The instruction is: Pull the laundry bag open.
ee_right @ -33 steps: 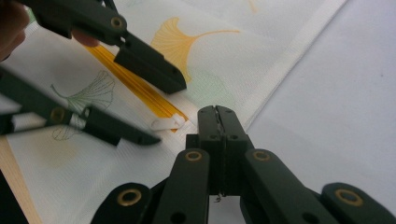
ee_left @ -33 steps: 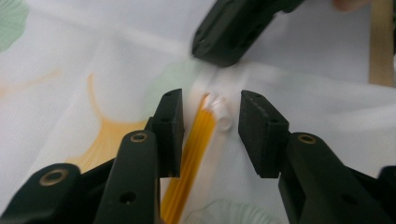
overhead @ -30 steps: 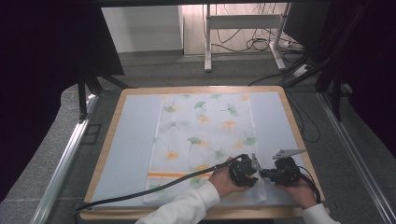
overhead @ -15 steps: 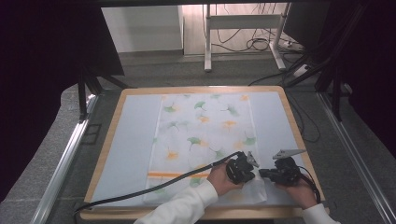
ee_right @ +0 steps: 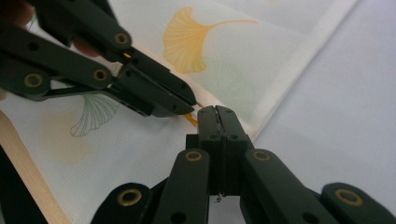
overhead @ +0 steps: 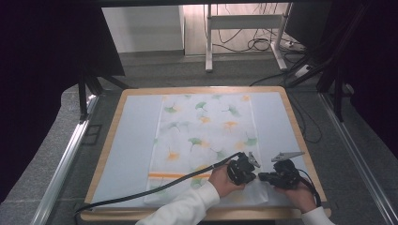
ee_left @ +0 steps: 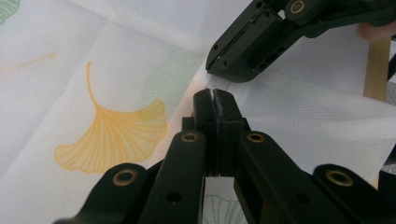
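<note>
While both grippers have barely moved over the last second, the left gripper (overhead: 249,165) and right gripper (overhead: 265,176) now sit tip to tip at the near right corner of the tabletop (overhead: 141,91), each with jaws pressed together, seemingly pinching the cloth's (overhead: 206,126) right edge, so a lift or fold looks imminent.

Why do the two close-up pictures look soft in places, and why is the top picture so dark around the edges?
In the left gripper view, the nearest black links are blurred, while the ginkgo-print cloth is sharp. In the right gripper view, the cloth's far hem softens. In the high view, light falls on the table; the surroundings stay black.
</note>
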`<state>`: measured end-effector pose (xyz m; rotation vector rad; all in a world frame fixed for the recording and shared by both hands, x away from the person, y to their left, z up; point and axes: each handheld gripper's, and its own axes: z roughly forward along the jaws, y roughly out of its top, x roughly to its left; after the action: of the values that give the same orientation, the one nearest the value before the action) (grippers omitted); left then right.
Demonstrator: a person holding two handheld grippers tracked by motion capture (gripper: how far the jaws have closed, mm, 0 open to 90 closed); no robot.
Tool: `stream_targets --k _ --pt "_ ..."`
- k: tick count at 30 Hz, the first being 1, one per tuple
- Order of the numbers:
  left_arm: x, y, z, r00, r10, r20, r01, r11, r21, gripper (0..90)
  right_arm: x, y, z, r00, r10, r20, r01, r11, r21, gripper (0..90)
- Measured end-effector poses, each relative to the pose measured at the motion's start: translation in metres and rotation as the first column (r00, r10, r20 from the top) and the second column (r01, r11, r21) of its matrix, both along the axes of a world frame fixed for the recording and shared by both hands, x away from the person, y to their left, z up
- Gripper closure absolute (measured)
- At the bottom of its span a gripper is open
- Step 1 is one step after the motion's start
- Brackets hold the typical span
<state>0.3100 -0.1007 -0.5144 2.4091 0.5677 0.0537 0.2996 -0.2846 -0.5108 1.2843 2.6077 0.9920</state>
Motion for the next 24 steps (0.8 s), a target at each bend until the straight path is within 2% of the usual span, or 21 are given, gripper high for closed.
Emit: stream_targets --k 4,8,18,21,22,23,24 --pt "-0.001 0.002 0.0 0.9997 0.018 -0.015 -0.018 0.9998 0.002 90.0 -0.001 0.001 0.0 0.9999 -0.017 -0.005 0.017 1.0 -0.003 89.7" --pt "0.002 0.007 -0.002 0.9978 0.03 -0.059 -0.032 0.9988 -0.036 90.0 0.0 -0.001 0.0 0.9999 -0.008 -0.007 0.008 1.0 0.0 89.9" --pt "0.001 0.012 -0.001 0.9989 0.021 -0.042 -0.022 0.9996 -0.017 90.0 0.0 -0.001 0.0 1.0 -0.002 -0.005 0.002 1.0 0.003 89.8" --pt "0.001 0.014 -0.001 0.9986 0.028 -0.044 -0.028 0.9996 -0.009 90.0 0.0 -0.001 0.0 1.0 -0.001 -0.005 0.001 1.0 0.002 89.8" --pt "0.001 0.014 -0.001 0.998 0.039 -0.05 -0.04 0.999 -0.019 90.0 0.0 -0.001 0.0 1.0 -0.001 -0.005 0.001 1.0 0.001 89.8" --pt "0.001 0.014 -0.001 0.9982 0.039 -0.044 -0.04 0.9991 -0.015 90.0 0.0 -0.001 0.0 1.0 0.0 -0.004 0.0 1.0 0.001 89.8" --pt "0.001 0.015 -0.001 0.9986 0.05 -0.017 -0.05 0.9988 0.0 90.0 0.0 -0.001 0.0 1.0 0.001 -0.005 -0.001 1.0 0.0 89.9"
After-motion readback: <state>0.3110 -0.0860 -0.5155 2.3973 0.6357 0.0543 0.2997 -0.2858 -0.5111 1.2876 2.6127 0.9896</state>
